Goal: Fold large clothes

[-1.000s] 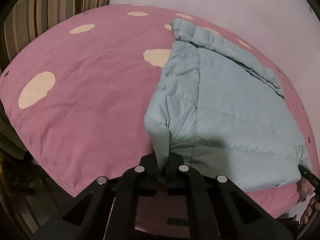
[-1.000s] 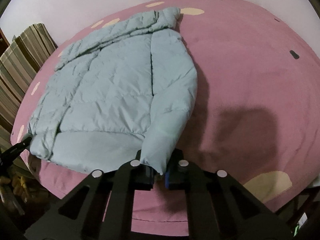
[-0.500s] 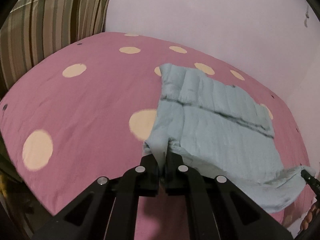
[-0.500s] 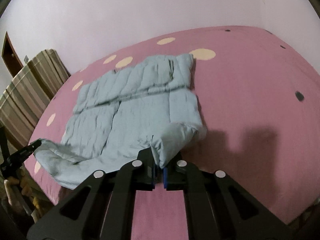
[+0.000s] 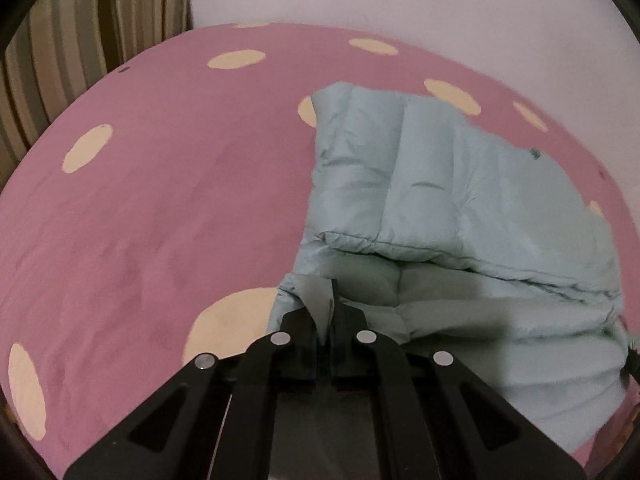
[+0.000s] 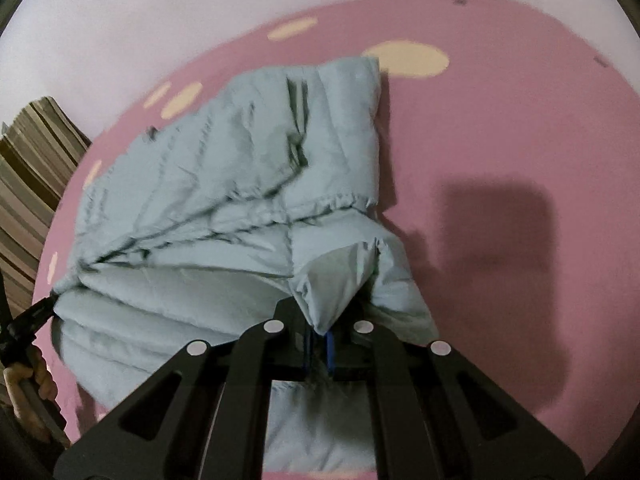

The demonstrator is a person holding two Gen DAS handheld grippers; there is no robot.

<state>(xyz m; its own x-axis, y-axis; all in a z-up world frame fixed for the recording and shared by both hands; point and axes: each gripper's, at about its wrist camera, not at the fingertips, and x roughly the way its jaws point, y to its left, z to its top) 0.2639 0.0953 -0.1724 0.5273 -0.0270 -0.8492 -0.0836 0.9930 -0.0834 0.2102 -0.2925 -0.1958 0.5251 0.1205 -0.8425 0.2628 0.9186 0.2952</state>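
Here the left gripper (image 5: 326, 322) is clamped tight on a corner of the pale blue-green puffer jacket (image 5: 452, 200), a thin flap of lining pinched between its black fingers. The right gripper (image 6: 318, 330) is likewise closed hard on the opposite hem corner, fabric bunched into a point between its blue-padded fingers. In the left view the jacket spreads from the gripper toward one and two o'clock; in the right view it fans toward ten and eleven o'clock. It is quilted in broad channels, creased, its near part raised off the surface with the paler lining showing beneath. It lies on a pink bedspread (image 5: 160, 200) dotted with cream ovals. A striped cushion (image 6: 28, 184) sits at nine o'clock in the right view.
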